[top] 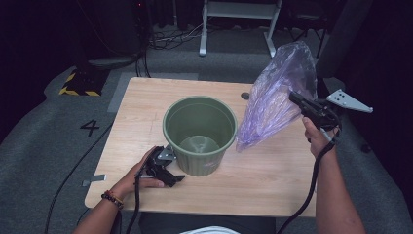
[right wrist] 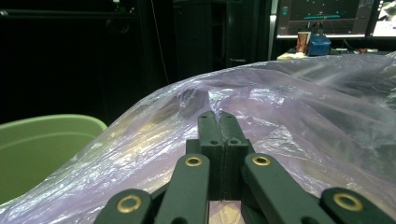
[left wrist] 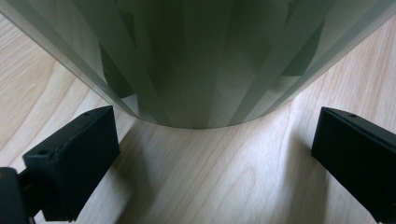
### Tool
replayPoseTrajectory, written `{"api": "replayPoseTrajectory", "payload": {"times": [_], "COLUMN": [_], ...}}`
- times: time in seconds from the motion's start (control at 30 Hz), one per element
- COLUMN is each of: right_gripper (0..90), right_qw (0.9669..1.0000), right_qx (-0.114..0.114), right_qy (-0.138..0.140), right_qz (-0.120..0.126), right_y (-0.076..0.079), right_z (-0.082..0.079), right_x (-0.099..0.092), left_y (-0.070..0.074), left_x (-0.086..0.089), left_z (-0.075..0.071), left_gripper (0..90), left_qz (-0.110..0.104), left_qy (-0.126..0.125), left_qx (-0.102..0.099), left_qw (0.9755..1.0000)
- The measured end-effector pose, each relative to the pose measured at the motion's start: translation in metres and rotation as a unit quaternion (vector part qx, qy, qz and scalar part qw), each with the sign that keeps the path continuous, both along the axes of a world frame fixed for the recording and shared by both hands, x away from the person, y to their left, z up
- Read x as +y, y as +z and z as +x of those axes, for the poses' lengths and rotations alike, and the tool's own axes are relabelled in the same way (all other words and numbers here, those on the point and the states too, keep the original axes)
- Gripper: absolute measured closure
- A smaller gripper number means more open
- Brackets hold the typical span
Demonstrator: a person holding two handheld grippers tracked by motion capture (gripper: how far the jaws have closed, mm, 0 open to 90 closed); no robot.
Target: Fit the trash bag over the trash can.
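Bin (top: 199, 134): dull olive green, faint vertical facet stripes on the wall. Bag (top: 277, 95): translucent purple, glossy whitish crinkle highlights. Table (top: 141, 105): pale wood grain. Left gripper (top: 168, 170) and right gripper (top: 298, 100): black bodies; right one carries a grey plate and brass-coloured rivets. Floor far left: black-yellow hazard stripes (top: 78, 84), black "4" (top: 90, 127) on grey carpet.

The right claw (right wrist: 218, 122), jaws pressed together, pinches the purple bag (right wrist: 299, 116), whose film spreads around it, with the green bin (right wrist: 42, 149) left of the bag.
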State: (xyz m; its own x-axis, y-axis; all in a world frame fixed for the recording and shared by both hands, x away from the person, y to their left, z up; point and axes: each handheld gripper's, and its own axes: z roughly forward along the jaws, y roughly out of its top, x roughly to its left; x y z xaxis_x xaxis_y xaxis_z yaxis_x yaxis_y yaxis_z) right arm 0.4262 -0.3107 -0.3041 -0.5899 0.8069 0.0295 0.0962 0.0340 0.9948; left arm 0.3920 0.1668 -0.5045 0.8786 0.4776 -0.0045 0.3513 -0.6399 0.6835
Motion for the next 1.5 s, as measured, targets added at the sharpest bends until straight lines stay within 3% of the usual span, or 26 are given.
{"api": "replayPoseTrajectory", "payload": {"times": [0.2, 0.47, 0.67, 0.93, 1.27, 1.37, 1.47, 1.5], "right_gripper": [90.0, 90.0, 90.0, 90.0, 90.0, 90.0, 90.0, 90.0], "right_qw": [0.9999, 0.9993, 0.9991, 0.9991, 0.9984, 0.9978, 0.9971, 0.9968], "right_qx": [-0.014, -0.03, -0.032, -0.041, -0.049, -0.053, -0.057, -0.059], "right_qy": [0.0, -0.002, -0.007, -0.008, -0.002, 0.0, 0.001, -0.001], "right_qz": [0.001, 0.023, 0.026, 0.006, -0.03, -0.041, -0.05, -0.053], "right_y": [0.013, 0.03, 0.029, 0.022, 0.01, 0.005, 0.003, 0.002], "right_z": [-0.001, -0.009, -0.013, -0.01, -0.01, -0.011, -0.011, -0.011], "right_x": [0.0, -0.006, -0.002, 0.02, 0.055, 0.065, 0.073, 0.075], "left_y": [0.0, 0.0, 0.0, 0.0, 0.001, 0.004, 0.006, 0.007], "left_x": [-0.009, -0.022, -0.034, -0.046, -0.039, -0.031, -0.022, -0.02], "left_z": [0.002, 0.004, 0.005, 0.006, 0.006, 0.006, 0.007, 0.007], "left_gripper": [0.7, 0.6, 0.5, 0.5, 1.0, 6.4, 17.2, 16.0], "left_qz": [-0.001, -0.002, -0.001, -0.002, 0.003, 0.004, 0.006, 0.007], "left_qy": [-0.005, -0.011, -0.019, -0.031, -0.018, -0.013, -0.007, -0.002], "left_qx": [-0.001, -0.001, -0.003, -0.001, 0.001, 0.002, -0.004, -0.003], "left_qw": [1.0, 0.9999, 0.9998, 0.9995, 0.9998, 0.9999, 0.9999, 1.0]}}
